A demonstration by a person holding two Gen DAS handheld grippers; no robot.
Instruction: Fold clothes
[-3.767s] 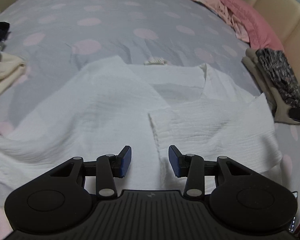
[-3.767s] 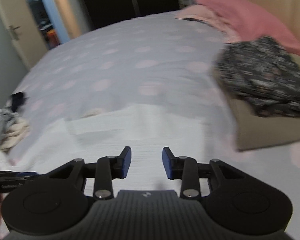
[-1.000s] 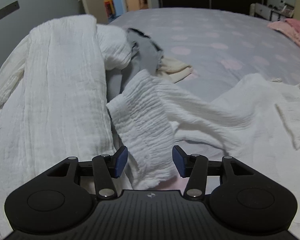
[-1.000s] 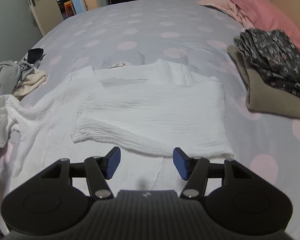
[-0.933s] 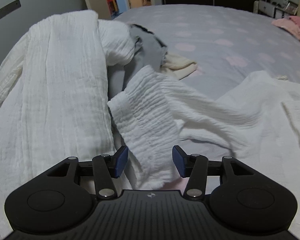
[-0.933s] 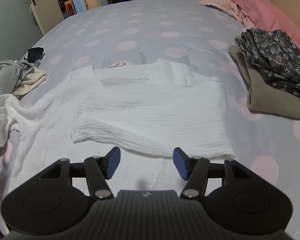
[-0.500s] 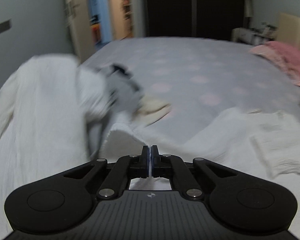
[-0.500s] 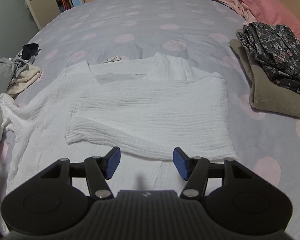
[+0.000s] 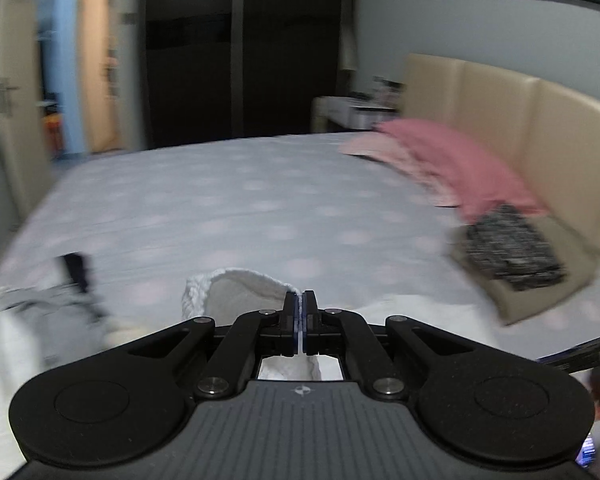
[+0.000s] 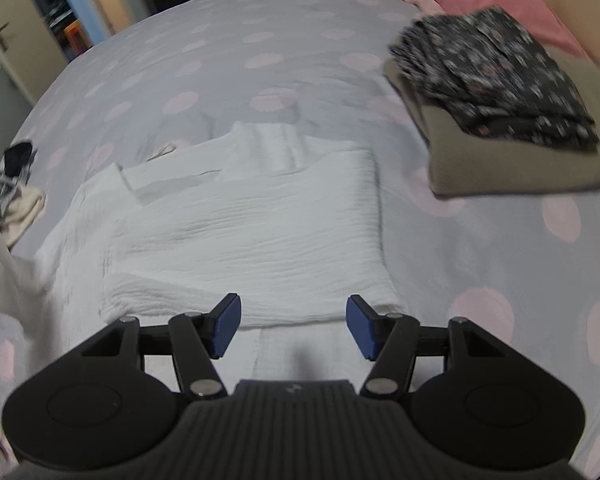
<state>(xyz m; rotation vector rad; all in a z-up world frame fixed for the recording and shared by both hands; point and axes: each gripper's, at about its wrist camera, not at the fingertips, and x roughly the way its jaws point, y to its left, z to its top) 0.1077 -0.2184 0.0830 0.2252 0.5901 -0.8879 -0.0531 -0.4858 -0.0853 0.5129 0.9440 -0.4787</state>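
the left gripper [image 9: 301, 322] is pinched tight on the cuff of a white sleeve [image 9: 236, 288], with the cloth caught between its blue pads and arching up to the left of the jaws, lifted off the bed [image 9: 228, 200]. more of the same white cloth shows just below the pads through the gap in the gripper frame. the right gripper [image 10: 292, 328] has its jaws spread wide with nothing between them, hanging just above the near edge of the white shirt [image 10: 252, 224]. the shirt lies flat on the grey bed cover with pink dots [image 10: 480, 240], its right side already folded in across the body, and its left sleeve runs off toward the left edge of the right wrist view. to the right of the shirt, apart from it, sits a stack of folded clothes: a dark flowered piece [image 10: 496, 76] on top of a beige one [image 10: 512, 168]. a pink pillow [image 9: 452, 160] lies against the beige headboard [image 9: 540, 120]. a small heap of grey and cream clothes [image 10: 12, 196] lies at the left edge of the bed. the left wrist view is blurred.
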